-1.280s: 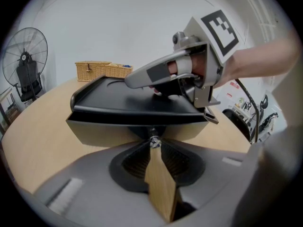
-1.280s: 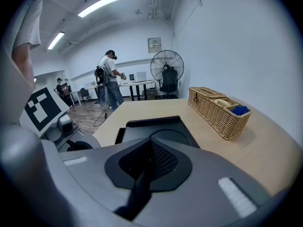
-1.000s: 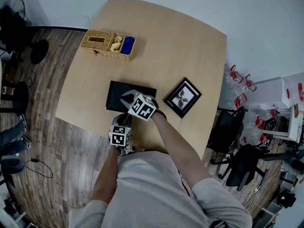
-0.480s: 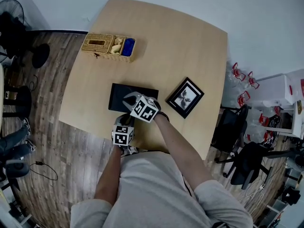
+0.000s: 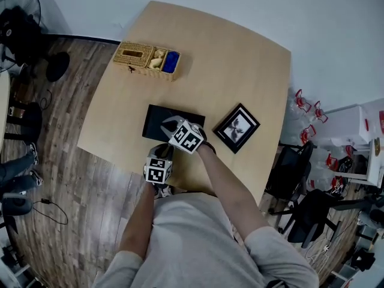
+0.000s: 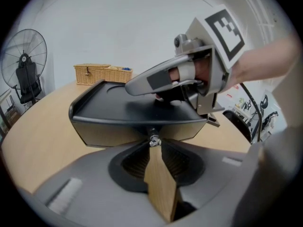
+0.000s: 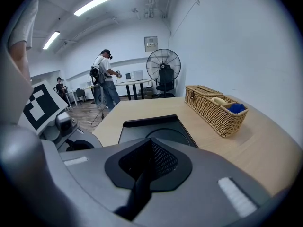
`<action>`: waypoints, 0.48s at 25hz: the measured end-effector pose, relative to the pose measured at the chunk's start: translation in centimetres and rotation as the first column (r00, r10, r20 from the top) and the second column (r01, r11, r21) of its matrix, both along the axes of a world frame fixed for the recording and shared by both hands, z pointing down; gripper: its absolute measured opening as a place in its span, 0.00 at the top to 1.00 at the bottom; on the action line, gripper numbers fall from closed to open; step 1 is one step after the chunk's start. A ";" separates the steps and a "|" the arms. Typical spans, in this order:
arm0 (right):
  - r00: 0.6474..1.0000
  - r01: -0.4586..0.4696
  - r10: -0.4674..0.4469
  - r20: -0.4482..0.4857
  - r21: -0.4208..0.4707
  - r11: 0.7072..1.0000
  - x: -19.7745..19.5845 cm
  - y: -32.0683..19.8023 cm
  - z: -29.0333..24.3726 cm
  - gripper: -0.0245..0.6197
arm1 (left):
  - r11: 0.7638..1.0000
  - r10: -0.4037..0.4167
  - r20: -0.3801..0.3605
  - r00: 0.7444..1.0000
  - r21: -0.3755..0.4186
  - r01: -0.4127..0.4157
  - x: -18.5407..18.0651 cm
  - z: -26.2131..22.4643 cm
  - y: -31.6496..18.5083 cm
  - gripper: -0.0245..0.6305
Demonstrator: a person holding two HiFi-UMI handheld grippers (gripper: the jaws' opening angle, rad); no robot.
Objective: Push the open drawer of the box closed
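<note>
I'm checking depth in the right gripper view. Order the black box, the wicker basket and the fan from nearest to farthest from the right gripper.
1. The black box: directly ahead, just beyond the right gripper.
2. The wicker basket: to the right, farther along the table.
3. The fan: across the room, past the table's far end.

The person wears a pale grey short-sleeved T-shirt (image 5: 192, 239). The left gripper (image 6: 152, 148) and right gripper (image 7: 144, 171) have smooth grey shells, black ribbed pads (image 7: 163, 162), rough white strips (image 7: 235, 196) behind the jaws, and a white cube (image 5: 158, 170) with black square markers at the rear.
</note>
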State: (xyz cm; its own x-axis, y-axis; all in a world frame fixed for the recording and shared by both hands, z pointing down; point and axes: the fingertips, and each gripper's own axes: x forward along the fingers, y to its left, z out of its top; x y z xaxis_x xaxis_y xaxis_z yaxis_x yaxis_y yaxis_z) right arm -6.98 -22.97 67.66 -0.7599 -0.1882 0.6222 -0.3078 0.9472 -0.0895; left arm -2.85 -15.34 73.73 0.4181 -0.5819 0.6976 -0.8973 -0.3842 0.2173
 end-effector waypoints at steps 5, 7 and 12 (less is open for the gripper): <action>0.999 -0.021 0.020 -0.040 -0.016 1.000 0.0 -0.3 0.5 0.96 | 0.999 -0.025 -0.003 1.000 0.022 0.025 -0.8 -1.1 0.9 0.76; 0.997 -0.057 0.056 -0.053 -0.016 0.998 0.1 -0.8 0.2 0.96 | 0.999 -0.038 -0.003 0.999 0.037 0.038 -1.2 -1.7 1.3 0.76; 0.983 -0.183 0.183 0.004 0.023 0.983 1.0 -1.4 -3.1 0.96 | 0.992 -0.091 -0.016 0.996 0.085 0.092 -2.7 -3.2 1.9 0.76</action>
State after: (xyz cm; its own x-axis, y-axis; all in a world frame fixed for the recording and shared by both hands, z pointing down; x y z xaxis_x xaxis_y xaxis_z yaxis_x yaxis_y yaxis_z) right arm -6.01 -24.33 64.58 -0.7127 -0.3381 0.6146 -0.4756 0.8769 -0.0692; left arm -5.54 -13.44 70.55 0.3685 -0.6753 0.6389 -0.9270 -0.3183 0.1982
